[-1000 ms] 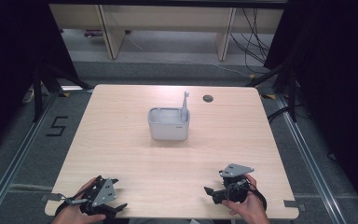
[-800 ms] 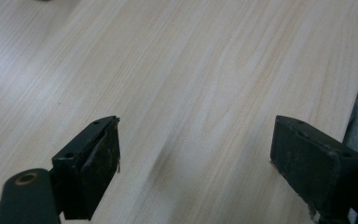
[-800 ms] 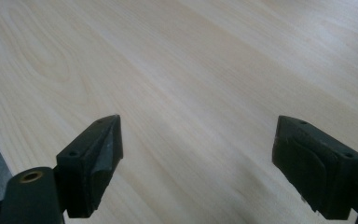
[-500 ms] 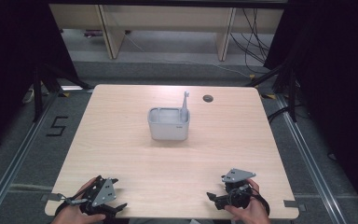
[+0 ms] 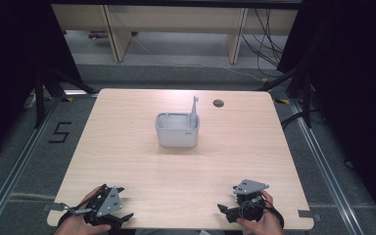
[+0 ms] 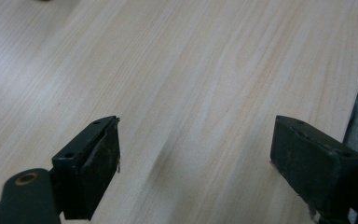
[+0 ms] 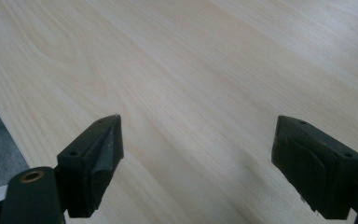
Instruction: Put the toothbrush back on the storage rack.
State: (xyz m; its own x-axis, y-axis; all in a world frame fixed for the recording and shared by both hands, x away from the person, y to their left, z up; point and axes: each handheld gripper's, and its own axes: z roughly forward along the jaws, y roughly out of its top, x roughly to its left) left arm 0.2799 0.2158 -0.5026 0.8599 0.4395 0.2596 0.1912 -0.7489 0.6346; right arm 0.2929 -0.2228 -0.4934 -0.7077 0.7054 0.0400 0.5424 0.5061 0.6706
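Observation:
A grey rectangular tub (image 5: 177, 131) stands at the middle of the wooden table (image 5: 127, 147), with a grey handle (image 5: 194, 105) sticking up from its right end. My left gripper (image 5: 121, 204) rests at the near left corner of the table, held by a hand, far from the tub. Its jaws are wide open over bare wood (image 6: 196, 158). My right gripper (image 5: 228, 199) lies at the near right edge, also in a hand. It too is open with nothing between its fingers (image 7: 198, 158).
A round cable hole (image 5: 218, 103) is in the table's far side, right of the tub. The table's near edge shows beside the right gripper's left jaw (image 7: 0, 135). Shelving and cables (image 5: 269, 44) lie on the floor beyond the table.
My right gripper has slid a little toward the near edge of the table. The left gripper has barely shifted. The tub has not moved.

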